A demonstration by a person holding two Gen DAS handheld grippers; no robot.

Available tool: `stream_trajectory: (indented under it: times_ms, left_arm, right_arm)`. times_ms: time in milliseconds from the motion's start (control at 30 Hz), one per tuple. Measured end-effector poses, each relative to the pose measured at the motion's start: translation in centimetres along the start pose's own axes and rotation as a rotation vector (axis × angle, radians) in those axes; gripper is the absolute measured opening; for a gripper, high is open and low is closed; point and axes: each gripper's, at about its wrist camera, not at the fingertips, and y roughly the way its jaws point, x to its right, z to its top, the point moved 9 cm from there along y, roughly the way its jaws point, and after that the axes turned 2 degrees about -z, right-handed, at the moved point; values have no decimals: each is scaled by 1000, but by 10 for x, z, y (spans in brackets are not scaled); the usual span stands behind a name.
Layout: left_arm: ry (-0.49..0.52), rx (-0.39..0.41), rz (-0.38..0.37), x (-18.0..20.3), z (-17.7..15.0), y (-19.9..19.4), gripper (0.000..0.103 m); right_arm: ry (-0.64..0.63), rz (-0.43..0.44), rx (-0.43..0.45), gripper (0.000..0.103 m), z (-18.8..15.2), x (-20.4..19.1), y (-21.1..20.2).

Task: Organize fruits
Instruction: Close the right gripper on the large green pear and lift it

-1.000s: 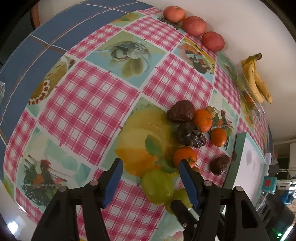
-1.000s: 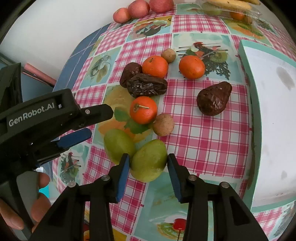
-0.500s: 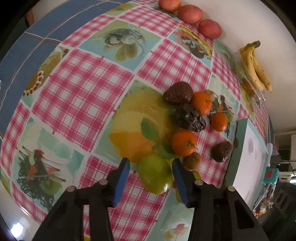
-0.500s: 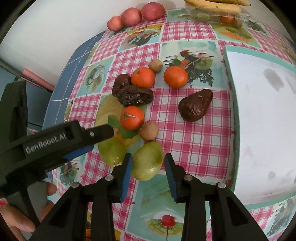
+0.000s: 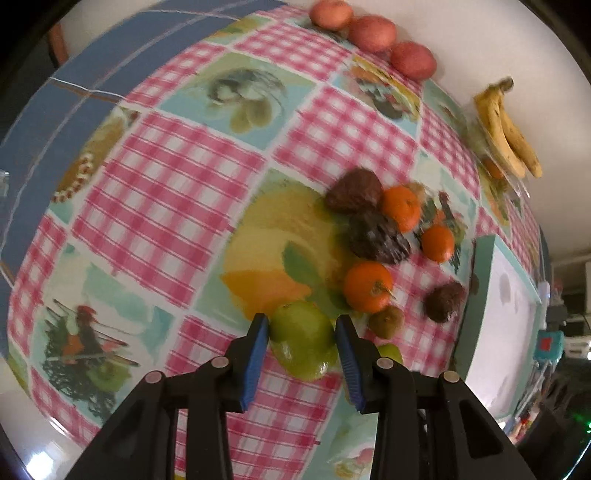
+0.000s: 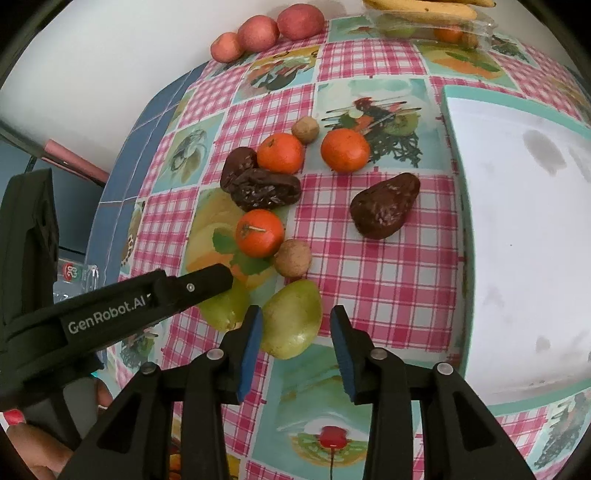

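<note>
Clamping left gripper [image 5: 301,332], steeply downward-pointing

"GenRobot.AI" is printed in pale letters along the black arm of the left gripper [image 6: 221,291], as seen in the right wrist view. A red logo on a clear container [image 6: 75,275] behind it cannot be read.

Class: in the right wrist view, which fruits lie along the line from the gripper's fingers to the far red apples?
Green pear, small brown fruit, stemmed tangerine, wrinkled dark fruit, second tangerine, red apples.
</note>
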Motion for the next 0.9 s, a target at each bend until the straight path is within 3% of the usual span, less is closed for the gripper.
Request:
stream_trajectory:
  times_ms: [67,367,500,767,900]
  left_arm:
    - [-21,17,5,-9,4,-5,40]
    - [-33,23,9,-13,6,-5,40]
    - [-32,29,15,-10,10,0,41]
    - [-40,-6,-24,-2,10,13,43]
    - [-19,-14,-18,3,8,17,43]
  right_arm:
    - [6,-4,-7,51,-1,1,4]
    - [19,47,-43,51,-7,-10,20]
    - [6,59,-33,42,-7,-16,20]
    - [17,-8,12,41,1,-3,5]
    - [17,-105,26,41,5,14,-9]
